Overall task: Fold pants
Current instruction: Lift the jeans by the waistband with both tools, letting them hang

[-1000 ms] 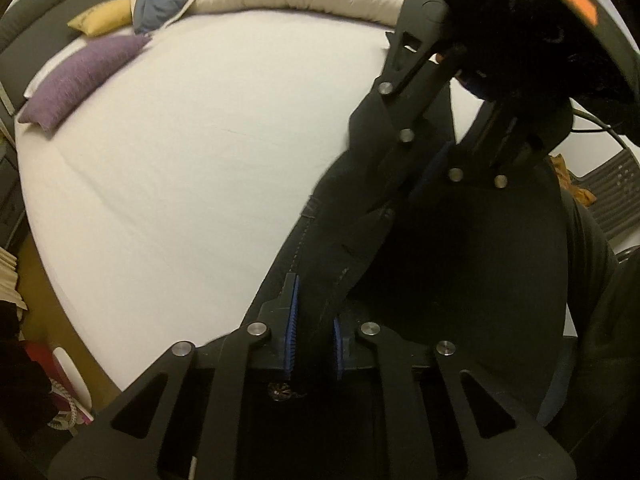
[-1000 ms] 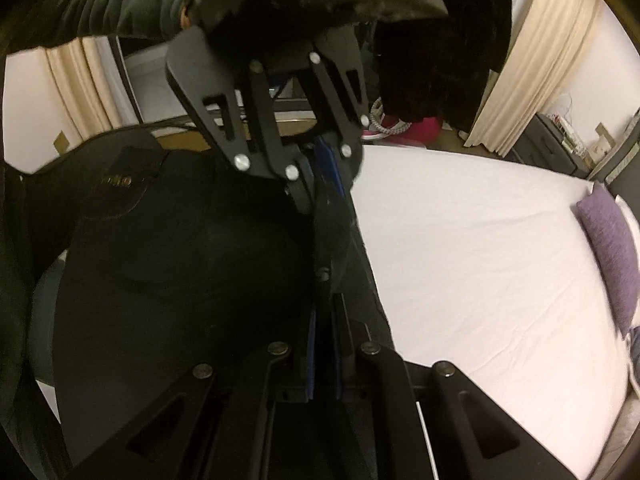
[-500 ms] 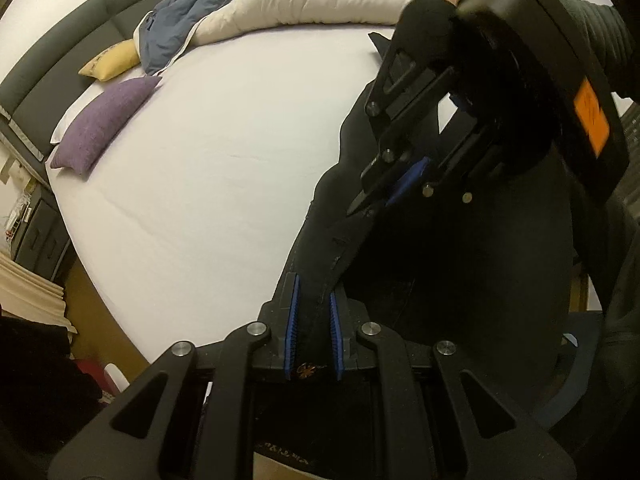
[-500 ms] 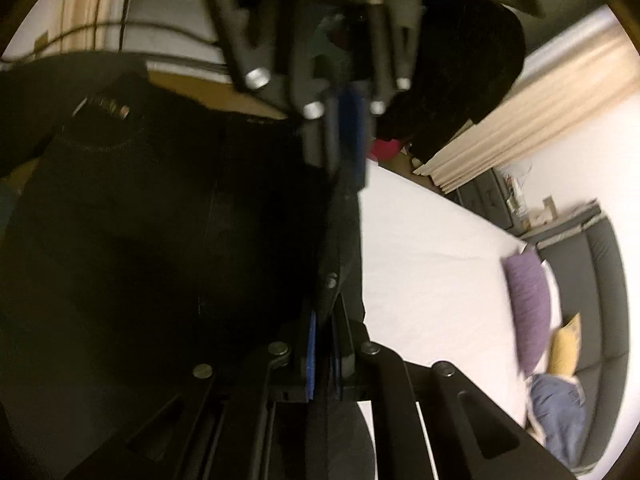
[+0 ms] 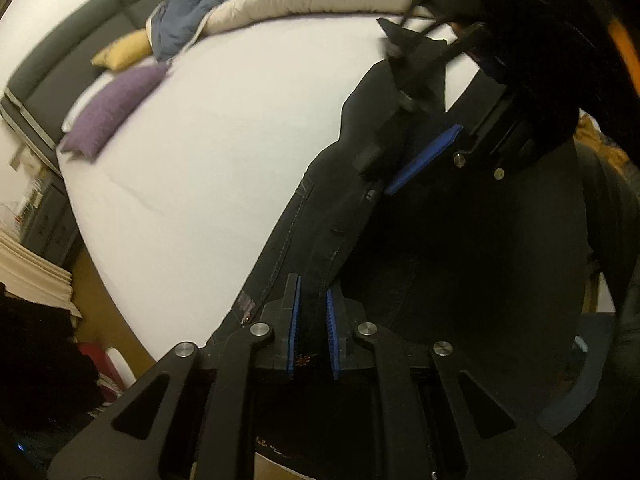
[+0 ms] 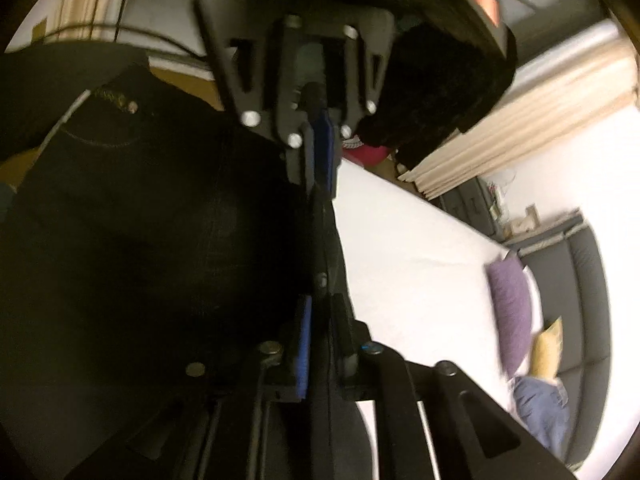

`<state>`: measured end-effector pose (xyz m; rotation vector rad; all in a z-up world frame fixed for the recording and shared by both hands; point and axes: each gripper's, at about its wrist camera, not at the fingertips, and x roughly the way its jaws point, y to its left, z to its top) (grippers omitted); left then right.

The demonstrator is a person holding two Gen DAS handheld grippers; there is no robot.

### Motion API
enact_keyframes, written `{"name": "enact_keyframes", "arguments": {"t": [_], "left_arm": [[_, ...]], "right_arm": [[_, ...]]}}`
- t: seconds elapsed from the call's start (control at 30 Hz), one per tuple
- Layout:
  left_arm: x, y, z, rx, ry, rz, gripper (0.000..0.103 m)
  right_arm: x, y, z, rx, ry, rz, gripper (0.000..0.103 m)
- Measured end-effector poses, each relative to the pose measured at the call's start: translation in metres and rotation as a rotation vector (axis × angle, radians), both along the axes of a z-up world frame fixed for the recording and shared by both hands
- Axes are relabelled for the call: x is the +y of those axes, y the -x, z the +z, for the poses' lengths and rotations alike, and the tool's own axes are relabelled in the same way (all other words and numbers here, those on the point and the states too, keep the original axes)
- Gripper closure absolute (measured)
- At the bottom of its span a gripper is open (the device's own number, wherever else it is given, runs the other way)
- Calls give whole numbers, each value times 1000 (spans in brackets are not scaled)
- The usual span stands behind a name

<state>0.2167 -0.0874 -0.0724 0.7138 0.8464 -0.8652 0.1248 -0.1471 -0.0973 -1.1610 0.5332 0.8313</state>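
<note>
Black denim pants (image 5: 320,216) hang by the waistband over the edge of the white-sheeted bed (image 5: 224,152), the left gripper (image 5: 311,332) clamped tight on the band. The right gripper (image 6: 320,344) is opening, cloth seemingly still between its pads. Best keep the waistband taut and level while laying it down.

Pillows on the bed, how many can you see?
2. A purple pillow lies by the grey headboard, and a yellow pillow sits just beyond it, beside the rumpled blue blanket. The blanket may hide more.
</note>
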Motion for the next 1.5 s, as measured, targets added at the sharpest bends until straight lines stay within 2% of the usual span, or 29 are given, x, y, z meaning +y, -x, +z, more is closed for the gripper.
{"name": "enact_keyframes", "arguments": {"t": [0.03,0.07,0.13,0.3,0.33,0.47,0.5,0.57,0.67,0.8,0.97,1.2,1.33,1.5], "left_arm": [[3,12,1,-6,10,0,93],[3,16,2,-9,25,2,93],[4,22,3,-9,48,9,93],[7,28,12,-22,102,44,94],[8,30,14,-22,106,45,94],[12,38,19,-28,117,49,94],[12,37,19,-26,119,50,94],[13,40,19,-24,118,54,94],[23,50,19,-22,119,57,94],[27,61,16,-5,128,52,94],[27,97,9,22,131,5,94],[23,167,-28,61,30,-68,94],[26,195,-42,75,14,-56,94],[28,228,-45,58,14,-48,94]], "right_arm": [[-4,0,1,-11,-16,-24,51],[-10,3,2,-28,-32,-38,37],[-25,9,6,-45,-65,-57,35],[-44,9,6,7,-39,-117,35],[-45,7,5,23,-26,-119,37],[-41,-4,2,101,-9,-137,63],[-41,-10,1,129,-18,-150,67],[-38,-11,-1,167,-29,-174,86],[-39,-15,3,201,-54,-189,97],[-38,-6,8,201,-52,-179,99],[-35,21,7,139,32,-159,100],[-25,88,-27,186,116,-141,100],[-24,117,-37,218,106,-167,99],[-23,133,-38,224,110,-196,99]]}}
